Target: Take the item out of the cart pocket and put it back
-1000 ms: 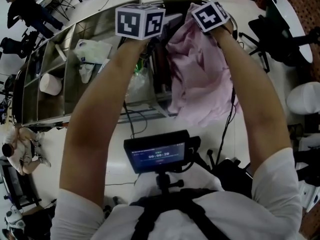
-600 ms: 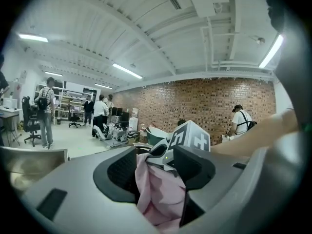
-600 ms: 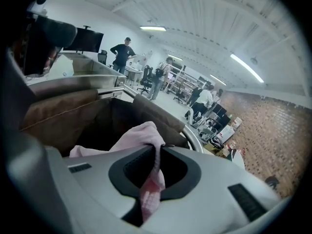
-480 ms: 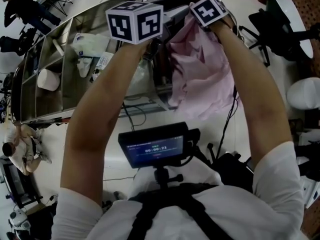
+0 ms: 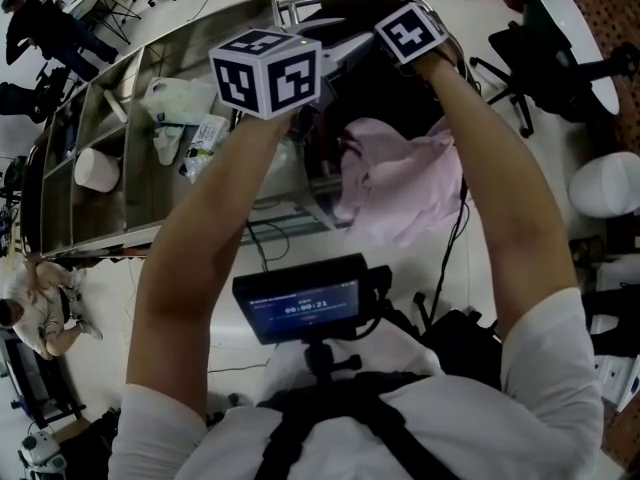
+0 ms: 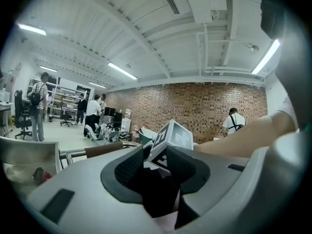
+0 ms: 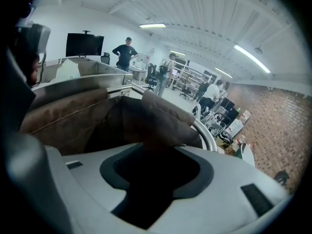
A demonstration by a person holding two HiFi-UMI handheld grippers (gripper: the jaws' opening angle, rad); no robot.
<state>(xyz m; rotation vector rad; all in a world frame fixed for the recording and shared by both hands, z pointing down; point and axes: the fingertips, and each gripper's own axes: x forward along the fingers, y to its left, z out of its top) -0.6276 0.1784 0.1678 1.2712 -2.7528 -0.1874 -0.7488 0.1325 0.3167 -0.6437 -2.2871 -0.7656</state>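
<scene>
A pink cloth [image 5: 400, 173] hangs crumpled against the near end of the metal cart [image 5: 140, 88], just below the dark fabric pocket [image 5: 385, 98]. My right gripper [image 5: 412, 33] is above the pocket with its jaws opening. In the right gripper view the gripper [image 7: 156, 157] is over the brown pocket fabric [image 7: 161, 113], and no pink cloth shows between the jaws. My left gripper [image 5: 268, 70] is at the pocket's left side with its jaws closing. In the left gripper view the gripper [image 6: 158, 169] has dark fabric [image 6: 158, 194] in the gap and a sliver of pink below.
The cart's compartments hold a white bag [image 5: 180, 98], a small packet [image 5: 205, 140] and a white roll [image 5: 97, 168]. A monitor [image 5: 300, 298] sits on the chest rig. An office chair [image 5: 540, 63] stands at the right. A cable runs over the floor under the cart, and people stand far off.
The pink cloth was held high under the right gripper and has now dropped into a lower heap. The right jaws have opened and the left gripper has shifted slightly left.
</scene>
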